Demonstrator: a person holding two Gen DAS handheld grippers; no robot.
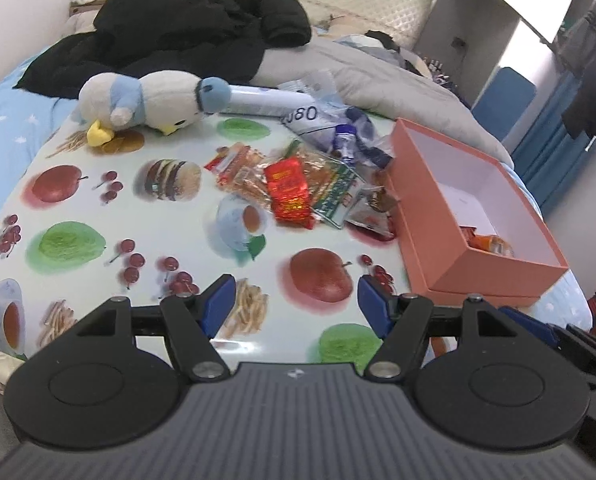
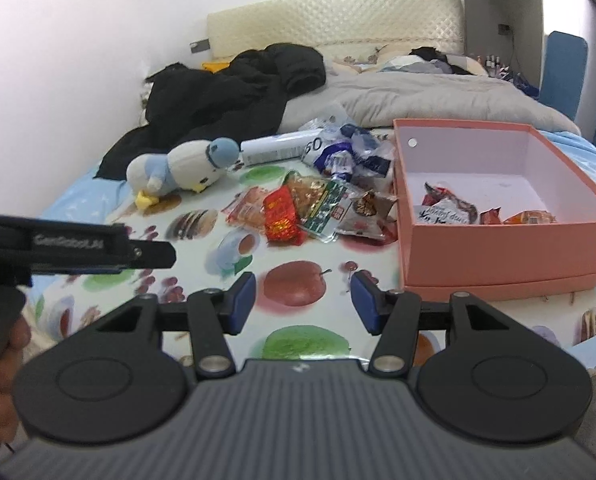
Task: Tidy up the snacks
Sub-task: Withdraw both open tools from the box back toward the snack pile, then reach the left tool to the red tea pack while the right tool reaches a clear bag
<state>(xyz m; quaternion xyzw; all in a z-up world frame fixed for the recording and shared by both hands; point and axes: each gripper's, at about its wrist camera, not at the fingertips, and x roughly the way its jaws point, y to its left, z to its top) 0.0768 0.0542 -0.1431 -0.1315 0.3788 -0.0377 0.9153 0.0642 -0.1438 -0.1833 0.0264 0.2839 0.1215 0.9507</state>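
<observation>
Both tongs, left (image 1: 292, 304) and right (image 2: 302, 300), are hanging released and empty near the bed's near edge. Crinkly foil snack packets (image 2: 298, 208) are lying mid-cloth, just left of the open salmon-pink cardboard box (image 2: 509, 240), already collecting several packets (image 2: 449, 210).

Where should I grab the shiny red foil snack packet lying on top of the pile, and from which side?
Take the shiny red foil snack packet by its near crimped end, coming from above. It lies flat on top of the clear-wrapped packets, so its near edge is free. The open right hand-held gripper faces it.
</observation>
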